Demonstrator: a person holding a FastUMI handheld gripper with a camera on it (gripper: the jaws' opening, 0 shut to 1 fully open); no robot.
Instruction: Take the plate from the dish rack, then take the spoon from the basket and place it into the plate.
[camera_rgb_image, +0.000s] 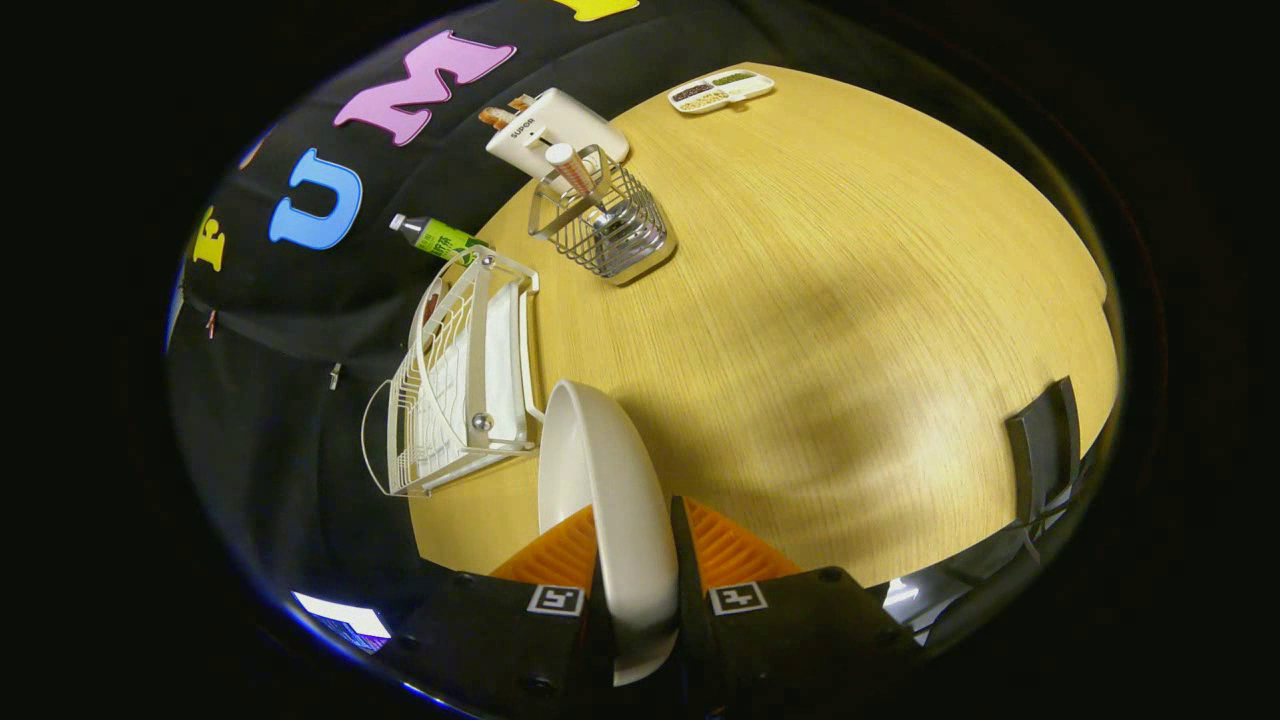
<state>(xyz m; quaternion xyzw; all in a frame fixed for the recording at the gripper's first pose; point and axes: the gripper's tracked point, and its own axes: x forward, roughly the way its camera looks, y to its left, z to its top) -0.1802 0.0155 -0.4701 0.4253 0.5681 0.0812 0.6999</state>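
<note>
The gripper (635, 560) is clenching the plate (605, 500), one finger pressing on each face of it, so the plate is standing on edge between them and reaching up just ahead of the fingertips; it is hanging over the wooden table (850, 300), apart from the dish rack (460, 375), which is sitting just beyond and to the side of the plate's upper rim; the rack's wire slots are looking bare of dishes, so I am judging the first step, taking the plate out, as done. What is remaining, as far as I can tell, is setting the plate flat on the table, letting go of it, and then going for the spoon.

Further on, the wire basket (605, 225) is standing on the table well beyond the fingers; the spoon (585, 180) is leaning in it with its pale handle poking up above the rim, untouched; so the second half of the task is not yet begun. Beside the rack a green-labelled bottle (440, 238) is lying at the table's edge; behind the basket a white box (555, 128) is resting; farthest off, a small divided tray (720, 90) is sitting near the far edge of the table.
</note>
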